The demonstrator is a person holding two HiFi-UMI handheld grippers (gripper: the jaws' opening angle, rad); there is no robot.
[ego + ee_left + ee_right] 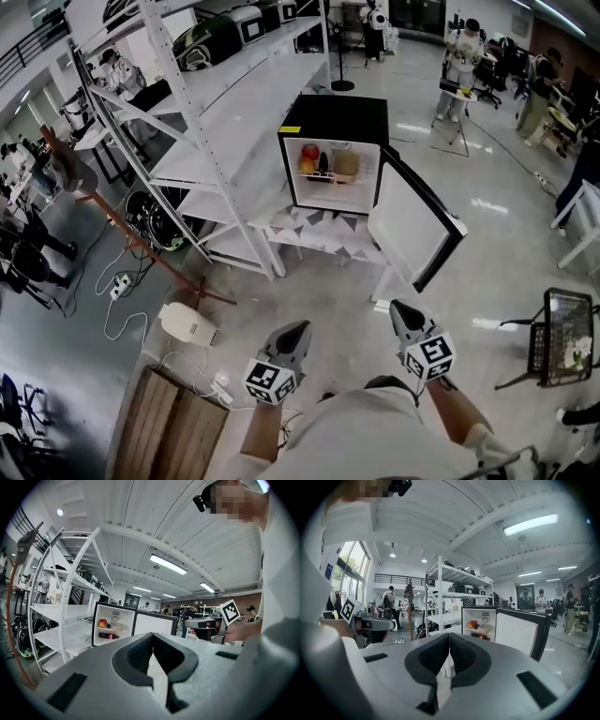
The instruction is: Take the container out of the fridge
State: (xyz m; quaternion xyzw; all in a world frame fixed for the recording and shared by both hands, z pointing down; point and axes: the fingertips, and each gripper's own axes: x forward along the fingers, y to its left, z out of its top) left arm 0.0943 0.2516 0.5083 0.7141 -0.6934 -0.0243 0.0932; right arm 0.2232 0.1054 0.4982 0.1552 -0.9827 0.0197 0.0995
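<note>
A black mini fridge (334, 117) stands on a low patterned stand some way ahead, its door (410, 223) swung open to the right. On its shelf sit a tan container (347, 166), red and yellow fruit (308, 157) and a dark bottle (323, 165). My left gripper (298, 330) and right gripper (397, 309) hover low in front of me, far short of the fridge. Both are shut with nothing between the pads. The left gripper view shows the fridge (114, 626) small beyond the touching jaws. In the right gripper view the container (485, 629) lies on the shelf of the fridge (482, 623).
A white shelving rack (225, 122) stands left of the fridge. A wooden coat stand (122, 230), a white box (186, 324), a power strip (120, 285) and a wooden crate (173, 427) are on the floor at left. A black wire rack (561, 337) is at right. People stand in the background.
</note>
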